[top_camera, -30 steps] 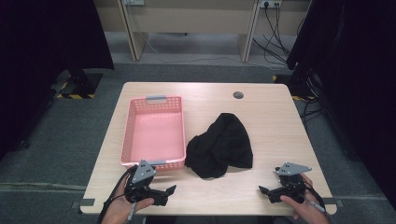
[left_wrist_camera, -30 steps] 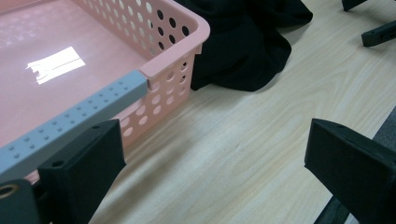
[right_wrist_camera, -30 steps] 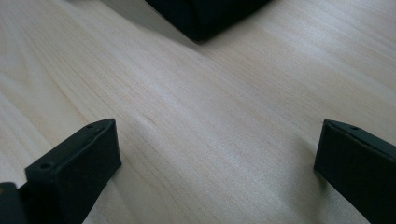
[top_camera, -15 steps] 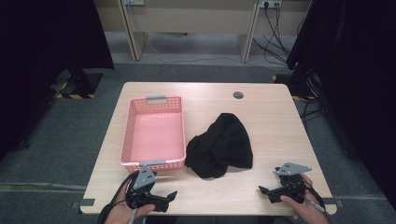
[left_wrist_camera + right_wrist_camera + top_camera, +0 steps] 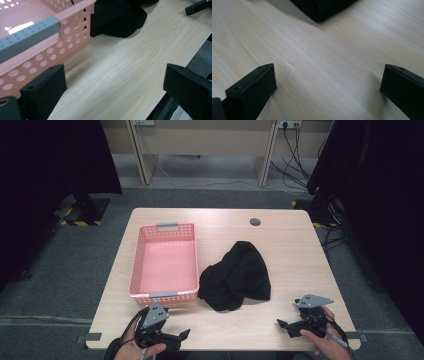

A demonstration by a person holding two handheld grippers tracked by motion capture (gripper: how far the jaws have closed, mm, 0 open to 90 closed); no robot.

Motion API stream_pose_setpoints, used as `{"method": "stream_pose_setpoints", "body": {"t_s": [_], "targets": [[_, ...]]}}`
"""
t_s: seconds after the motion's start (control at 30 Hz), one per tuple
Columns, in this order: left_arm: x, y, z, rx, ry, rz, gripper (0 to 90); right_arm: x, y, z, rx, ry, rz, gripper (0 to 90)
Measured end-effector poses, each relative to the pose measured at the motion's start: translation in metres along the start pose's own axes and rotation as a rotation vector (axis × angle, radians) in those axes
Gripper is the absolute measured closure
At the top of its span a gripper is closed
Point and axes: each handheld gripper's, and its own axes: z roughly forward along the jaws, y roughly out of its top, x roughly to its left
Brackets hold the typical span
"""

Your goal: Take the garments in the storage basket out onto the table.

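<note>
A pink plastic basket (image 5: 189, 260) with grey handles stands empty on the left half of the wooden table. A crumpled black cloth (image 5: 236, 277) lies right beside it at the table's middle. My left gripper (image 5: 181, 339) sits at the near edge, just in front of the basket's near handle, open with nothing between its jaws. In the left gripper view the basket (image 5: 62, 32) and the cloth (image 5: 117, 17) lie beyond the left gripper (image 5: 115, 85). My right gripper (image 5: 286, 328) rests at the near right, open and empty. The right gripper (image 5: 328, 85) points at the cloth (image 5: 322, 6).
A dark round grommet (image 5: 255, 222) is set into the table's far side. Bare wood (image 5: 300, 260) stretches right of the cloth. Desk legs and cables (image 5: 295, 155) stand on the grey floor behind the table. Dark curtains hang at both sides.
My left gripper has drawn back toward the near edge of the table, away from the basket. The right gripper, the cloth and the basket have not moved.
</note>
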Motion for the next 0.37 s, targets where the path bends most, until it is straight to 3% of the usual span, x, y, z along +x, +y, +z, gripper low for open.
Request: {"method": "stream_pose_setpoints", "body": {"t_s": [0.37], "targets": [[0.0002, -0.0023, -0.0003, 0.003, 0.001, -0.004, 4.0, 0.0000, 0.0000, 0.0000, 0.000, 0.000, 0.000, 0.5]]}}
